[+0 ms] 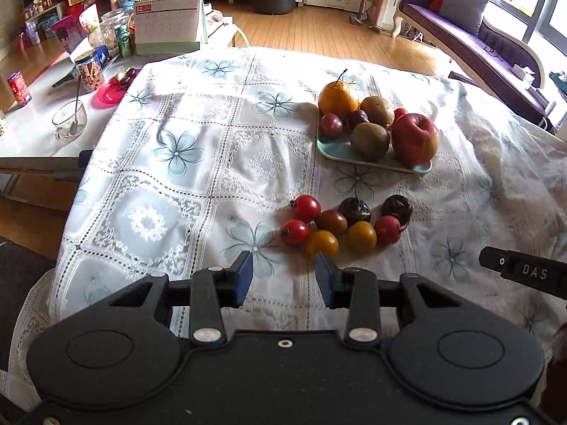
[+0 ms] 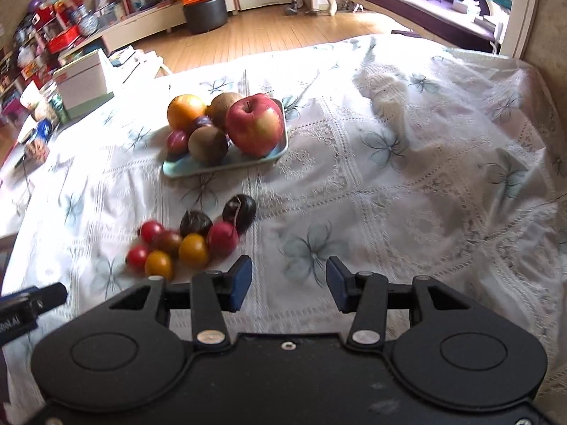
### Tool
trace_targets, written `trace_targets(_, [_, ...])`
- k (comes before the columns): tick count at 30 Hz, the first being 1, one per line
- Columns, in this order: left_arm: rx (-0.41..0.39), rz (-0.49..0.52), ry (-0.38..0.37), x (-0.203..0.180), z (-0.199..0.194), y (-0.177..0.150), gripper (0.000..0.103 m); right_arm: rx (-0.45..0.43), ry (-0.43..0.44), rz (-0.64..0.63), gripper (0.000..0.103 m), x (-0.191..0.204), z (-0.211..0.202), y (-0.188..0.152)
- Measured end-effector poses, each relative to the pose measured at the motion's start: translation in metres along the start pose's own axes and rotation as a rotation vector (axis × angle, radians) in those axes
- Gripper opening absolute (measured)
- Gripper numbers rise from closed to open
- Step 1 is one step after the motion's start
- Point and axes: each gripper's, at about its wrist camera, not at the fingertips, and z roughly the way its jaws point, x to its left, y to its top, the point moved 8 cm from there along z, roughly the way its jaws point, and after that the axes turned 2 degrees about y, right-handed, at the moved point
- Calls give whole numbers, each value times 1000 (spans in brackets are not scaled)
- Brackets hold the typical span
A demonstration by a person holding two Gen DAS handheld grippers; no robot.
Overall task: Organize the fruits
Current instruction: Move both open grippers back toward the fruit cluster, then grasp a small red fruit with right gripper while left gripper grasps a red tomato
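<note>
A pale green tray [image 1: 358, 159] [image 2: 184, 171] on the flowered tablecloth holds an orange [image 1: 337, 98] [image 2: 185, 110], a red apple [image 1: 414, 139] [image 2: 254, 125], two kiwis [image 1: 370, 140] and small plums [image 1: 331, 124]. In front of it lies a loose cluster of small fruits: red, yellow and brownish cherry tomatoes [image 1: 321, 243] [image 2: 193, 250] and two dark wrinkled fruits [image 1: 354, 210] [image 2: 239, 209]. My left gripper [image 1: 284, 276] is open just short of the cluster, nothing between its blue pads. My right gripper [image 2: 288, 279] is open to the right of the cluster, also holding nothing.
To the left stands a side table with a glass cup and spoon [image 1: 69, 119], a red can [image 1: 19, 88], jars, a pink dish [image 1: 110, 92] and a desk calendar [image 1: 168, 23]. The cloth [image 2: 425, 177] is wrinkled at the right. A sofa [image 1: 471, 32] stands beyond.
</note>
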Motion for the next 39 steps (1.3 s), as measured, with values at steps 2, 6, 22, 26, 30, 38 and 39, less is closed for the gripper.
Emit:
trace_targets(2, [28, -17, -30, -4, 16, 6, 47, 4, 17, 37, 49, 2, 15, 8])
trace_targets(6, [88, -61, -69, -8, 50, 13, 47, -11, 14, 72, 49, 8, 38, 20])
trace_targets(22, [44, -142, -66, 4, 106, 9, 47, 35, 54, -19, 50, 39, 90, 12])
trace_targets(26, [58, -101, -45, -2, 113, 7, 46, 21, 54, -54, 53, 52, 94, 13])
trace_targets(30, [47, -68, -11, -4, 115, 6, 46, 41, 39, -48, 55, 61, 109, 12])
trace_targets(38, [71, -78, -33, -4, 119, 5, 46, 114, 33, 44, 61, 49, 134, 8])
trace_targets(39, [74, -78, -34, -4, 120, 5, 46, 124, 42, 54, 62, 47, 136, 8])
